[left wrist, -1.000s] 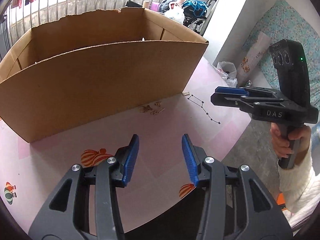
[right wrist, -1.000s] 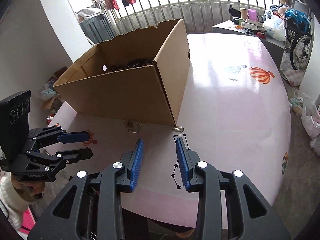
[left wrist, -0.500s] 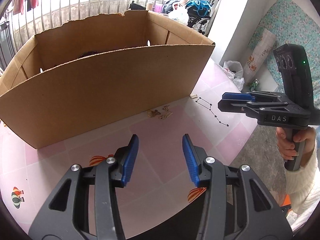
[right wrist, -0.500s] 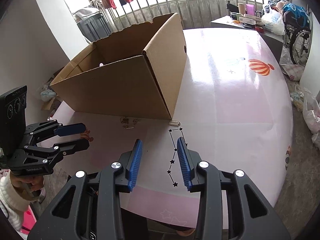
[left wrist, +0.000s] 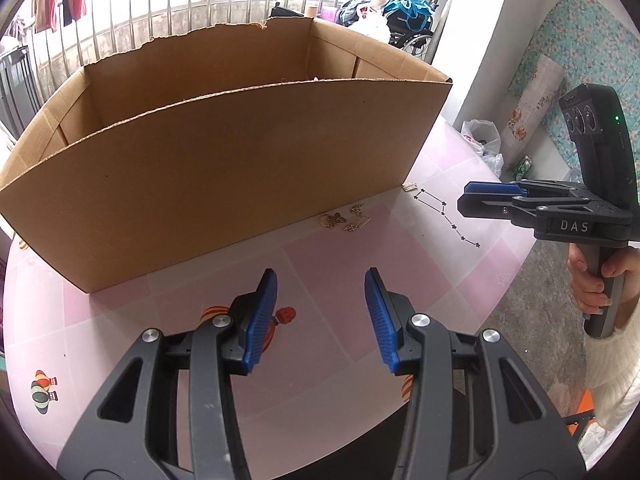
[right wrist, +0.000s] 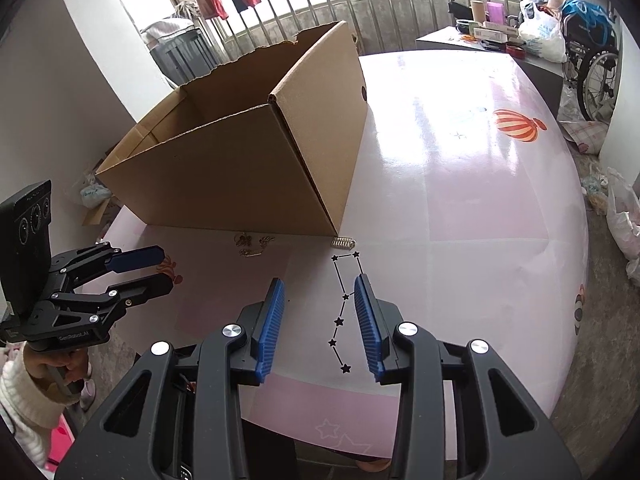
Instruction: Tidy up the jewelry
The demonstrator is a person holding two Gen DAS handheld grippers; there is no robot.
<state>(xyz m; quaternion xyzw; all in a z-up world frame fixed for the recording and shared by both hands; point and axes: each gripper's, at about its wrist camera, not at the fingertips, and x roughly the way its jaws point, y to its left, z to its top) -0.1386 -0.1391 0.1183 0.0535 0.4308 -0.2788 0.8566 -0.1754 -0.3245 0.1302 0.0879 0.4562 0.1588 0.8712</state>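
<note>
A few small gold jewelry pieces (left wrist: 344,220) lie on the pink table close against the front wall of a big open cardboard box (left wrist: 224,168). A small silver piece (left wrist: 409,187) lies by the box's right corner. My left gripper (left wrist: 320,276) hovers open over the table short of the gold pieces, with nothing between its blue pads. In the right wrist view my right gripper (right wrist: 320,280) is open and empty, with the silver piece (right wrist: 343,242) just ahead of it and the gold pieces (right wrist: 252,242) ahead to its left. The left gripper (right wrist: 164,268) shows at that view's left edge.
The table (right wrist: 460,208) is pink with printed balloons and a star-line pattern (right wrist: 340,312). The box (right wrist: 240,176) fills the table's far left. A person's hand in a white sleeve (left wrist: 600,288) holds the right gripper (left wrist: 492,196) off the table's near edge. Railings and clutter stand behind.
Both views have shifted slightly, so the box looks a little nearer and the left view has tilted a bit. The jewelry lies where it was. Both grippers stay open and empty.
</note>
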